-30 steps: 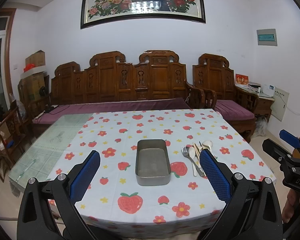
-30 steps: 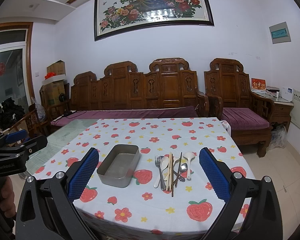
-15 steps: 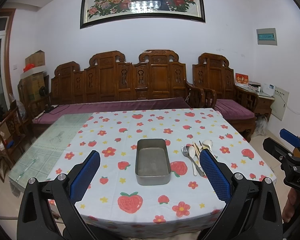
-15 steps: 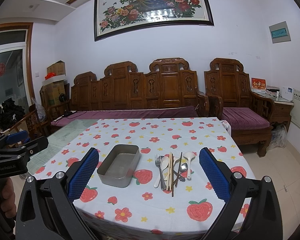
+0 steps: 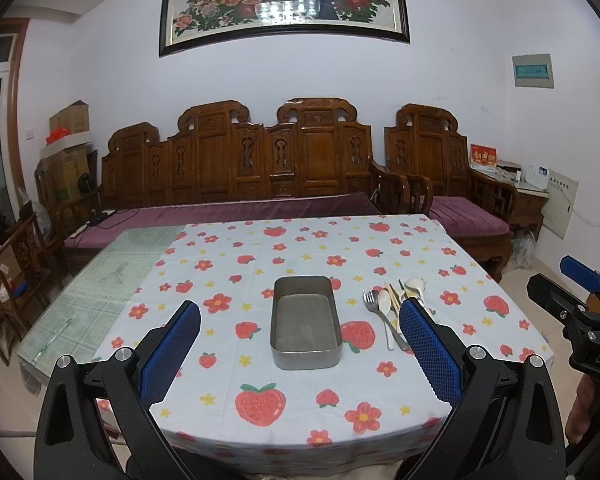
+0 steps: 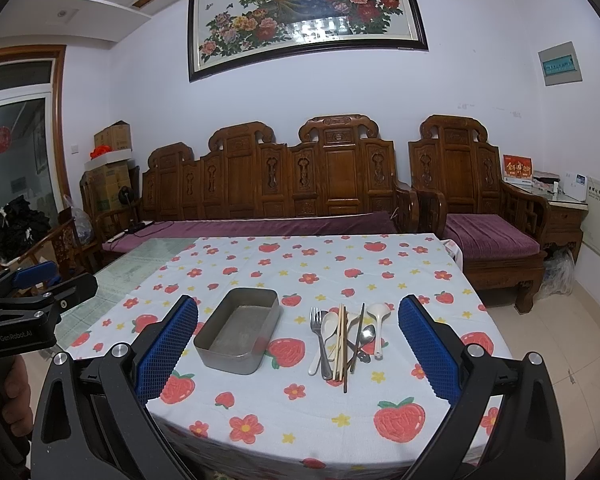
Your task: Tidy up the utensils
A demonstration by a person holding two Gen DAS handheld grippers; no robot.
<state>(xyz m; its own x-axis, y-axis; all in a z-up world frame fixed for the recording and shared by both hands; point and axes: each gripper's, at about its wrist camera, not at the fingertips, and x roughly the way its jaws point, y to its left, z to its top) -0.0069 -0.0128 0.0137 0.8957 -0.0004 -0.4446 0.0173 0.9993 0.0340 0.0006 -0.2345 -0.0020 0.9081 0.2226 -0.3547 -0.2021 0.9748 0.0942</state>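
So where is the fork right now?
In the right wrist view the fork lies on the strawberry tablecloth, at the left edge of the utensil pile, just right of the metal tray and beside a white spoon.

Carved wooden sofa (image 6: 284,184) (purple cushions) beneath framed peacock painting (image 6: 306,14)

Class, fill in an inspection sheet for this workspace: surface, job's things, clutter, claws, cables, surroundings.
Surface: strawberry tablecloth covers most of the table; bare glass at its left.
Job's things: empty metal tray; beside it a loose pile: fork, white spoons, chopsticks.
Clutter: nothing seen on the table.
Claws: left claw open; right claw open; neither holds anything.
Cables: nothing seen on the table.
Surroundings: carved wooden bench, framed peacock painting, cardboard boxes.
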